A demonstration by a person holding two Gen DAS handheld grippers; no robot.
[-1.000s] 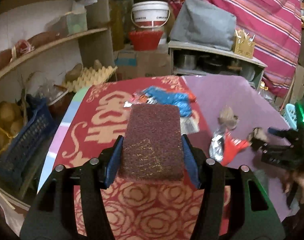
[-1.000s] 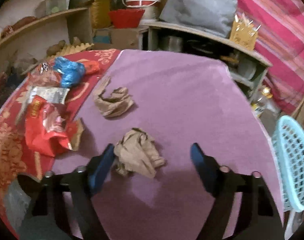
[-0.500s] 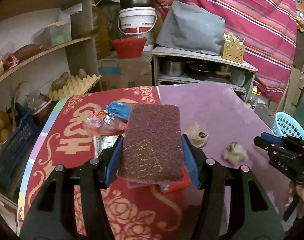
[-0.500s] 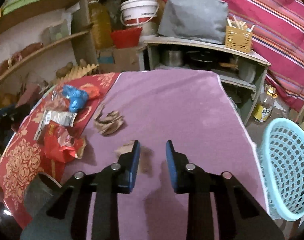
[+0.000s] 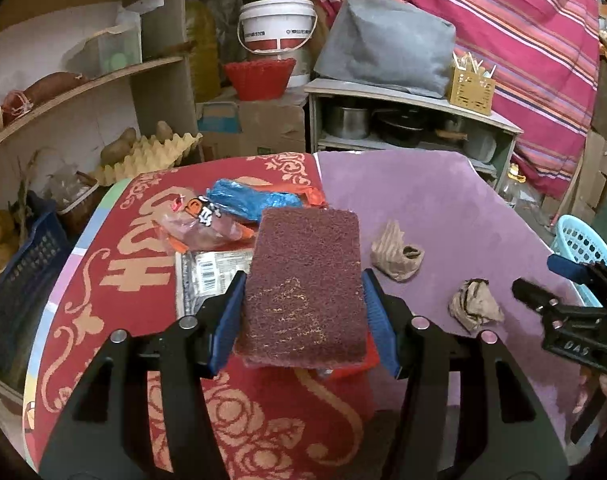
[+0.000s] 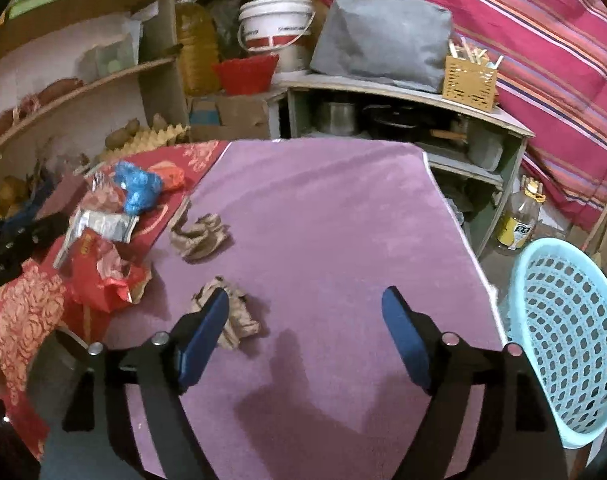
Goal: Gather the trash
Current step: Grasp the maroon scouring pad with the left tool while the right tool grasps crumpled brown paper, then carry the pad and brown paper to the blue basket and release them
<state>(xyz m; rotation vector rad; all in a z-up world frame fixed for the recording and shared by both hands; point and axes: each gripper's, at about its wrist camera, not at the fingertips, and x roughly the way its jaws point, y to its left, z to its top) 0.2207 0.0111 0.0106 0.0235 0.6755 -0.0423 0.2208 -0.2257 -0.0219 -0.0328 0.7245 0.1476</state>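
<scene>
My left gripper [image 5: 303,320] is shut on a maroon scouring pad [image 5: 303,280], held above the red cloth. My right gripper [image 6: 305,336] is open and empty above the purple cloth; it also shows at the right of the left wrist view [image 5: 567,304]. A crumpled brown paper ball [image 6: 233,312] lies by its left finger, also seen in the left wrist view [image 5: 473,306]. A second brown paper wad [image 6: 199,234] lies farther off. A red wrapper [image 6: 99,272], a silver packet [image 6: 103,226] and a blue wrapper [image 6: 137,188] lie on the red cloth.
A light blue basket [image 6: 563,340] stands on the floor right of the table. Behind the table are a low shelf with pots [image 6: 403,120], a white bucket [image 6: 277,26] and a red bowl [image 6: 245,74]. Shelves with potatoes and an egg tray [image 5: 143,156] are at left.
My right gripper went from open around the paper ball to shut, then opened again; the ball lies on the cloth. The left gripper drew back with the pad.
</scene>
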